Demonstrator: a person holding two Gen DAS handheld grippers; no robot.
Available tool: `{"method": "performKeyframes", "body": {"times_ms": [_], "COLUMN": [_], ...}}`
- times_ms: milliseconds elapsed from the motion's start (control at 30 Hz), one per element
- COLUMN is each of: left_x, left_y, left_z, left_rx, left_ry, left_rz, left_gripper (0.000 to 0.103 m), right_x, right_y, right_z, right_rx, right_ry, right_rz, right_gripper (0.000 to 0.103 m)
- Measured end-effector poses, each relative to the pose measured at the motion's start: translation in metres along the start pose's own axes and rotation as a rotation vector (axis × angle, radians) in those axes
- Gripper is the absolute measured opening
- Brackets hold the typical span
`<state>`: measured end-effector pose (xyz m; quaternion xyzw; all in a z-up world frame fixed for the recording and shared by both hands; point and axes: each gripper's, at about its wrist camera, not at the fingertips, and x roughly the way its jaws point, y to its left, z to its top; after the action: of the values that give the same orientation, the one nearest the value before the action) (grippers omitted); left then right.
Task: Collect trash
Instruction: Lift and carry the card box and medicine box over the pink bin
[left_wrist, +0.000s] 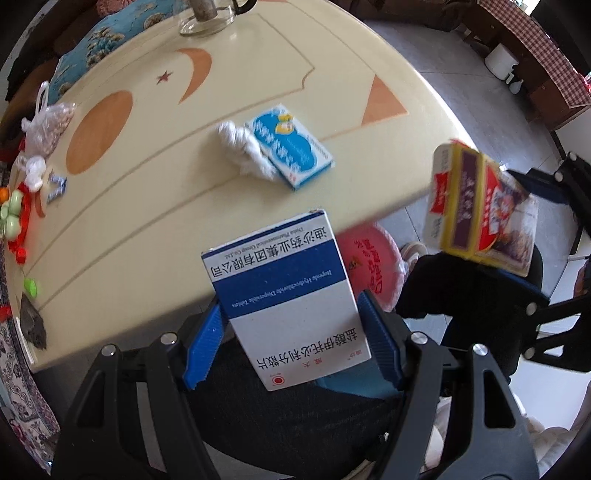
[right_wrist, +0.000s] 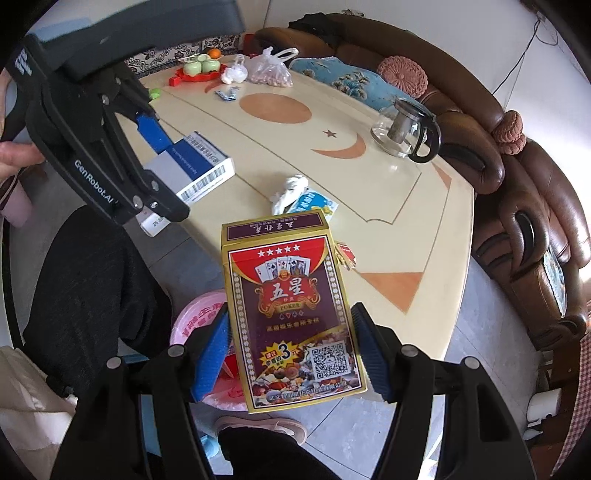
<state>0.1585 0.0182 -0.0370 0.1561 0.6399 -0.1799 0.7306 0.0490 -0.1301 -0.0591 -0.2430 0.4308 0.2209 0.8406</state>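
Both grippers are loaded, so the step in hand looks like the carry to the bin rather than the pick. The left gripper (left_wrist: 291, 339) is clamped on a blue-and-white medicine box (left_wrist: 284, 295), its blue fingers (left_wrist: 205, 347) pressed to the box's two sides, and the right gripper (right_wrist: 291, 350) is clamped the same way on a playing-card box (right_wrist: 291, 314). Both boxes are held off the table (left_wrist: 147, 206), near its front edge. Below and between them sits a pink bin (right_wrist: 201, 325) on the floor (it appears lined with a printed pink bag), and that is most likely where the two boxes go. The next move calls for bringing each gripper over the bin's mouth and letting the fingers part only once the box is clear of the table edge — the two tools are close together, so one at a time seems safer. Still on the table are a crumpled white tissue (left_wrist: 243, 151) touching a small light-blue box (left_wrist: 291, 147), probably the next things to collect. The right wrist view shows what the left does not: the left tool from the side with the medicine box's barcode end, a brown sofa (right_wrist: 517, 177) behind the table and the whole glass teapot (right_wrist: 406, 125) — the left view shows only the teapot's base at its top edge.
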Motion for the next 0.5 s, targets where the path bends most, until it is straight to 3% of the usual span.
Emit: {"method": "performKeyframes", "body": {"times_ms": [233,500], "left_x": [0.016,0.035], "left_y": [0.000,-0.013], "left_z": [-0.037,-0.059], "left_rx": [-0.007,0.012], "left_ry": [0.019,0.020], "left_rz": [-0.006,-0.023], "left_gripper": [0.070,0.070], "right_x": [-0.010,-0.013], "right_y": [0.022,0.040], "right_z": [-0.009,-0.018], "right_rx": [-0.021,-0.036], "right_ry": [0.004,0.015], "right_rz": [0.000,-0.001], "right_gripper": [0.063,0.063]}}
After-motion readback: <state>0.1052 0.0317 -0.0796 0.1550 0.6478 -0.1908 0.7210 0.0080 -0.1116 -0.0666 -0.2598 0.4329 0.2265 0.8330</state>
